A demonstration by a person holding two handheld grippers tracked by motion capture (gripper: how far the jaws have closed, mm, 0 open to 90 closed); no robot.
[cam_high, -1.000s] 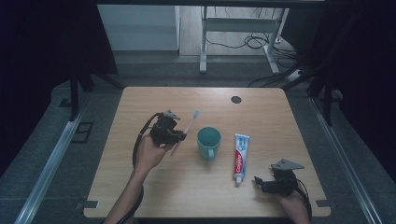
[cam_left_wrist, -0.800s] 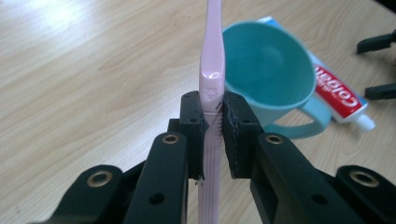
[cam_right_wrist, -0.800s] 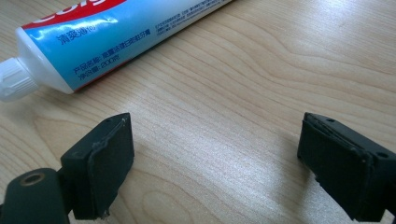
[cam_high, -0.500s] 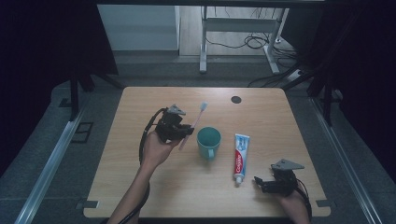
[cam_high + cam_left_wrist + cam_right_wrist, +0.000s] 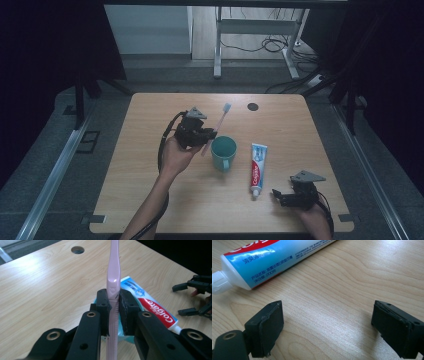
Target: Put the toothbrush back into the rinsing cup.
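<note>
Pink plastic, the toothbrush (image 5: 113,282) is clamped by its handle between the jaws of the left gripper (image 5: 114,307), which are closed tight on it. From the high view the left gripper (image 5: 194,131) is held above the worktop (image 5: 150,200) just to the left of the teal cup (image 5: 223,152), and the toothbrush (image 5: 216,126) slants up and away from the cup, with its blue bristle head at the far end. In the left gripper view a part of the cup's teal rim shows under the jaws.

To the right of the cup, near it but not touching, lies the toothpaste tube (image 5: 258,167), with its white cap pointing toward the person's side. Farther right of the cup, past the tube, the right gripper (image 5: 285,196) rests low at the worktop. Its jaws stand wide open and hold nothing; in the right gripper view (image 5: 325,325) only bare wood lies between them, and the tube's cap (image 5: 218,282) is just beyond the left jaw.
</note>
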